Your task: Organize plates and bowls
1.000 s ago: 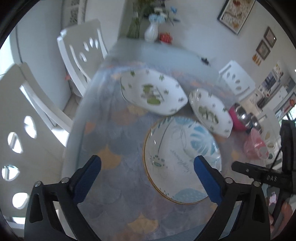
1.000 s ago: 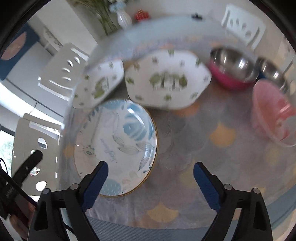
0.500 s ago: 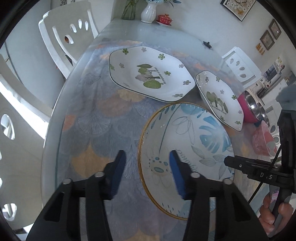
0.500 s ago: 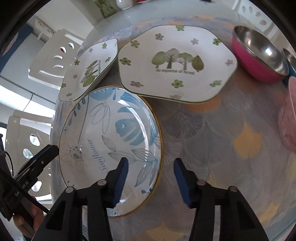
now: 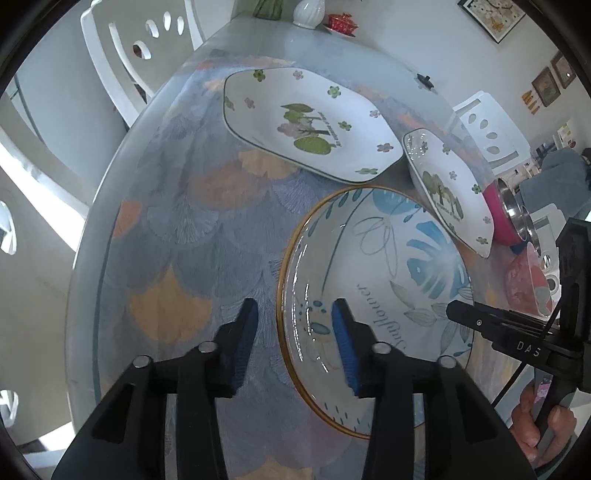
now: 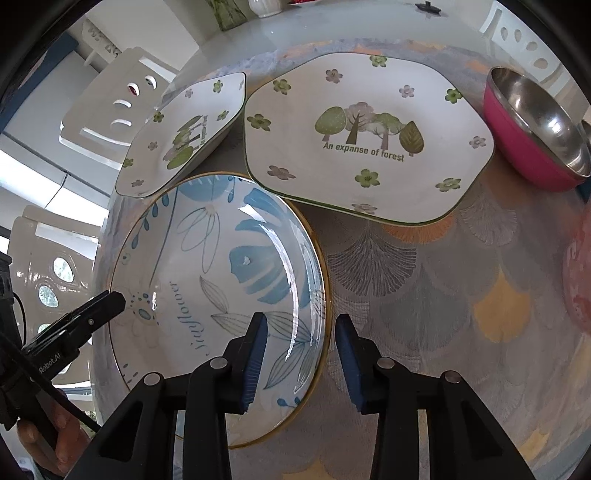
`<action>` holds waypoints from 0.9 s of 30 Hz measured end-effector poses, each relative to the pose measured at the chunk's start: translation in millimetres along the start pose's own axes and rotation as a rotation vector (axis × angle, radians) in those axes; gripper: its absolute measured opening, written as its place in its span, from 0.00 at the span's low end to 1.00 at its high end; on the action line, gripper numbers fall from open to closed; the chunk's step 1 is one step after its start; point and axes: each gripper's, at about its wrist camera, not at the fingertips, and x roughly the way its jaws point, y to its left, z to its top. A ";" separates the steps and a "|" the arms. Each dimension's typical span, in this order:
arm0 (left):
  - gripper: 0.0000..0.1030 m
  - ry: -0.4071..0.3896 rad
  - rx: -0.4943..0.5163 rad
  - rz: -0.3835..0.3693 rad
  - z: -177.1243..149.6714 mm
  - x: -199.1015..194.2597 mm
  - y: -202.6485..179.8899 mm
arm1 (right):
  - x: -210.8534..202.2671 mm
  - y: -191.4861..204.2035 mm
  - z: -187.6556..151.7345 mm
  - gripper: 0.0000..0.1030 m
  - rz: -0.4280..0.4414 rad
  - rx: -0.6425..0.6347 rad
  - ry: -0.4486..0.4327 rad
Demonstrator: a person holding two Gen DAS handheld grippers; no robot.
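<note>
A round blue-leaf plate with a gold rim [image 5: 384, 280] [image 6: 221, 280] lies on the table between both grippers. My left gripper [image 5: 291, 332] is partly closed, its jaws straddling the plate's left rim with a gap on each side. My right gripper [image 6: 299, 347] is partly closed the same way around the plate's right rim. Two white forest-print plates lie beyond: one [image 5: 310, 122] [image 6: 184, 136] at the back left, one [image 5: 447, 192] [image 6: 369, 140] at the back right.
A pink steel-lined bowl [image 6: 539, 125] [image 5: 506, 214] and a pink plastic bowl [image 5: 528, 280] [image 6: 580, 280] stand to the right. White chairs [image 5: 144, 48] ring the table [image 5: 155, 236]. A vase [image 5: 308, 13] stands at the far end.
Both grippers have narrowed from wide open and moved in and down to the blue plate's opposite rims. The plate itself has not moved.
</note>
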 end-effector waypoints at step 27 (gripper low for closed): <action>0.19 -0.038 -0.004 0.012 -1.9 11.7 -5.9 | 11.9 10.7 -0.8 0.29 -0.043 -0.146 -0.005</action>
